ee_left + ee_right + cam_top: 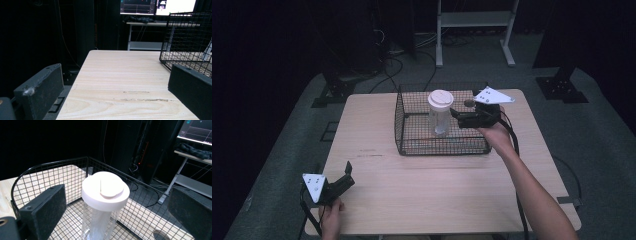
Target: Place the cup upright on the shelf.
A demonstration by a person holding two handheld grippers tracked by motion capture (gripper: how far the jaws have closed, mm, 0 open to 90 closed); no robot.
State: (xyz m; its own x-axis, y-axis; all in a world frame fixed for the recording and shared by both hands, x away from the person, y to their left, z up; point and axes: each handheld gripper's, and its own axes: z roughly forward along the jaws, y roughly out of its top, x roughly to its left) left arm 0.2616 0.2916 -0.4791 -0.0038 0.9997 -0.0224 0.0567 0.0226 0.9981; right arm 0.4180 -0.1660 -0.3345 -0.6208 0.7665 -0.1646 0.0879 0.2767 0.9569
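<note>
A clear plastic jar (pixel 440 120) with a white lid (pixel 440 98) stands upright inside a black wire basket (pixel 442 149) at the back middle of the wooden table (pixel 437 190). My right gripper (pixel 456 116) is over the basket's right side and points left at the jar. It is open, and in the right gripper view its jaws stand wide to either side of the white lid (pixel 105 190) without touching it. My left gripper (pixel 346 176) is open above the table's front left corner. The left gripper (pixel 115 75) holds nothing.
The basket (pixel 187 37) lies ahead and to the right of the left gripper. A round hole (pixel 469 103) is set in the tabletop just behind the basket. A white metal stand (pixel 472 20) and floor cables (pixel 392 65) sit beyond the table. Bare wood stretches across the table's front half.
</note>
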